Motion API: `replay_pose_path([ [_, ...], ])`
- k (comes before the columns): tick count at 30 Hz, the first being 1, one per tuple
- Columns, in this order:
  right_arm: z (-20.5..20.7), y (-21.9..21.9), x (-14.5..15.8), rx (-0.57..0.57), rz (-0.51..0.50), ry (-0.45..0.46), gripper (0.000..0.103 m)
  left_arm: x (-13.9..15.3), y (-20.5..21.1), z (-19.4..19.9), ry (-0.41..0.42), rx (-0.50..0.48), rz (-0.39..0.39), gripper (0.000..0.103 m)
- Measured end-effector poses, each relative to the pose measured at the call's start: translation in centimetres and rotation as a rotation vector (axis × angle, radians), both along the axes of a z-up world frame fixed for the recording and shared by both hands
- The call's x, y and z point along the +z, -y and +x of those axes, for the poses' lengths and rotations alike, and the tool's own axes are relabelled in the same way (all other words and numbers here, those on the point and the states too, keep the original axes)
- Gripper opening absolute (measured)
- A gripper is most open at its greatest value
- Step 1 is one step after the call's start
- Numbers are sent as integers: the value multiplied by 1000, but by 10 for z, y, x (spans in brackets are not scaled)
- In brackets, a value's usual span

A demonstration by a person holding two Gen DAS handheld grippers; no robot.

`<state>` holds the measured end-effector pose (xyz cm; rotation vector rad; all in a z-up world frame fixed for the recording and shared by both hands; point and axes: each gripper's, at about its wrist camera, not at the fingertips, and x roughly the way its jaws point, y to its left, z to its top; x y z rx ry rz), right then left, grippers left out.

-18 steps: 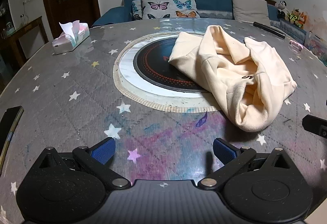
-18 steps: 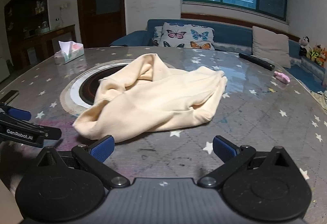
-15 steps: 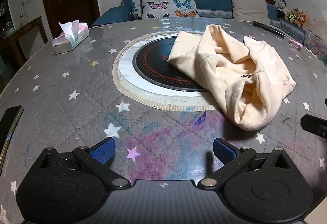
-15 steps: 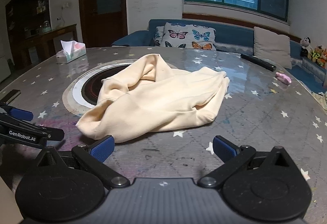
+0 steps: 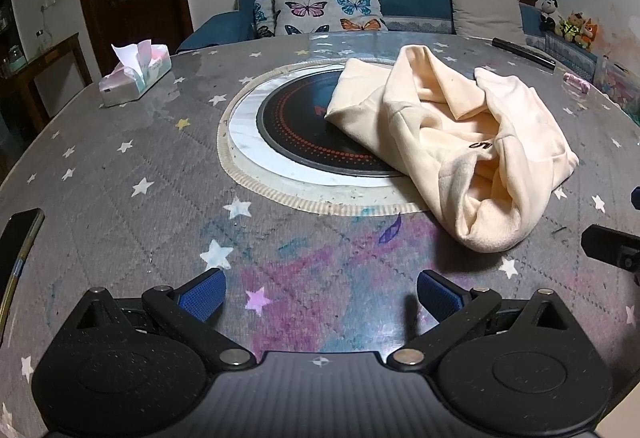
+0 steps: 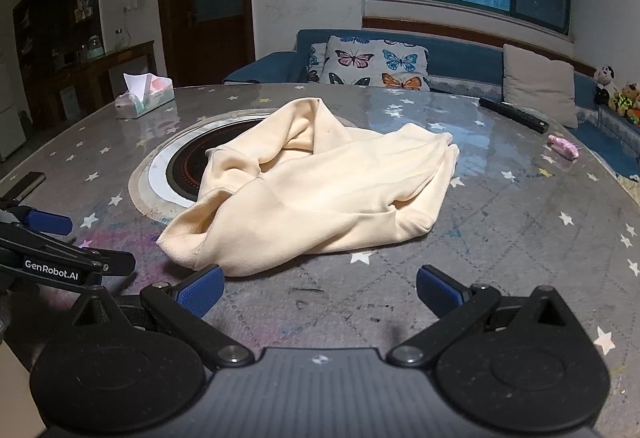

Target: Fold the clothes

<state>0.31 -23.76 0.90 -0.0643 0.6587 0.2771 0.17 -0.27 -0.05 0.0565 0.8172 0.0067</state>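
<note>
A cream sweatshirt [image 5: 452, 142] lies crumpled on the round star-patterned table [image 5: 120, 174], partly over the black hotplate [image 5: 304, 134] in the middle. It also shows in the right wrist view [image 6: 316, 190]. My left gripper [image 5: 320, 296] is open and empty, low over the table, with the garment ahead to its right. My right gripper [image 6: 318, 288] is open and empty, just short of the garment's near hem. The left gripper shows at the left edge of the right wrist view [image 6: 52, 238].
A tissue box [image 5: 134, 74] stands at the far left of the table. A phone [image 5: 16, 238] lies at the left edge. A black remote [image 6: 514, 114] and a pink object [image 6: 564, 147] lie at the far right. A sofa with cushions [image 6: 376, 64] is behind the table.
Both grippers have moved slightly forward toward the sweatshirt; the right one is now closer to its near hem. The garment has not moved.
</note>
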Motion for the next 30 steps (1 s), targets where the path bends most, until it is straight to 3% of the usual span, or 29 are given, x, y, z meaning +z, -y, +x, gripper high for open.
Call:
replay_pose_path([
  [18, 16, -2, 4, 20, 12, -16, 103, 6, 4, 14, 12, -15, 29, 103],
  [30, 62, 5, 23, 4, 33, -6, 100, 33, 9, 59, 80, -44, 61, 101],
])
